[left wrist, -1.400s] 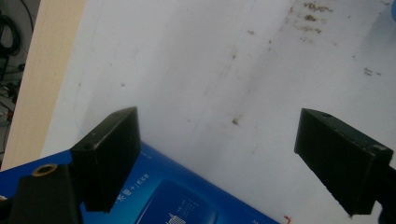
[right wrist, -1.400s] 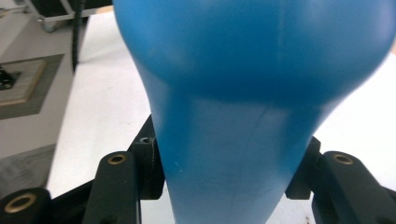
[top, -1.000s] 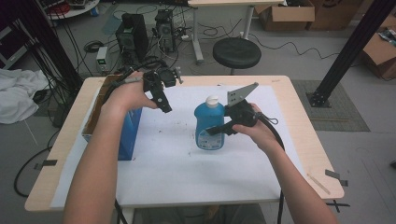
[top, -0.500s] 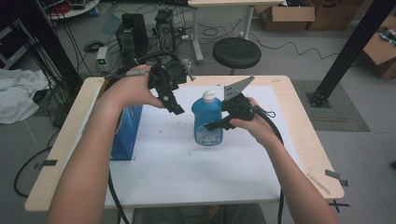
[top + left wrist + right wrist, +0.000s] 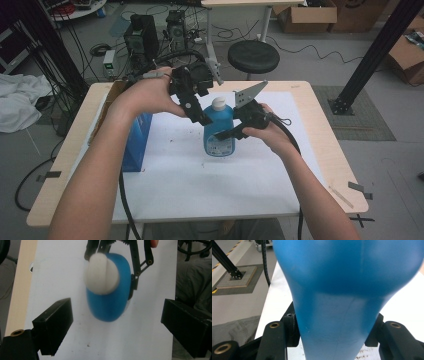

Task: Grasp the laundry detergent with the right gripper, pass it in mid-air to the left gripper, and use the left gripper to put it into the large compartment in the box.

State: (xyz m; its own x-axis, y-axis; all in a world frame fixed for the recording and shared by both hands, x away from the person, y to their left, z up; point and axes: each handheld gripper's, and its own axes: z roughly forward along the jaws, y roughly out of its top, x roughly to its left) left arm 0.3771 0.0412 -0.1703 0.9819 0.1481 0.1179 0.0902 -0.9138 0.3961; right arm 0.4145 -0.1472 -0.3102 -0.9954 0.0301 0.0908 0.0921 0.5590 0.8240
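Note:
A blue bottle (image 5: 218,131) with a white cap (image 5: 218,103) stands upright on the white sheet (image 5: 200,185). My right gripper (image 5: 231,133) is shut on its body from the right; in the right gripper view the bottle (image 5: 347,290) sits squeezed between both jaws of that gripper (image 5: 334,340). My left gripper (image 5: 200,117) hangs just left of the cap and above it, pointing down. Its jaws have just been opening and stand wide with nothing pressed between them. In the left gripper view the cap (image 5: 102,273) and the bottle (image 5: 107,302) lie below the left gripper (image 5: 117,325).
A blue box (image 5: 137,145) stands on the table's left side beside a brown cardboard piece (image 5: 102,112). Behind the wooden table (image 5: 325,150) are a black stool (image 5: 254,56), electronics and cables on the floor, and a black frame post (image 5: 370,55) at the right.
My left gripper has moved right and upward, from beside the blue box to the bottle's cap, and its jaws have spread. The right gripper and bottle have stayed put.

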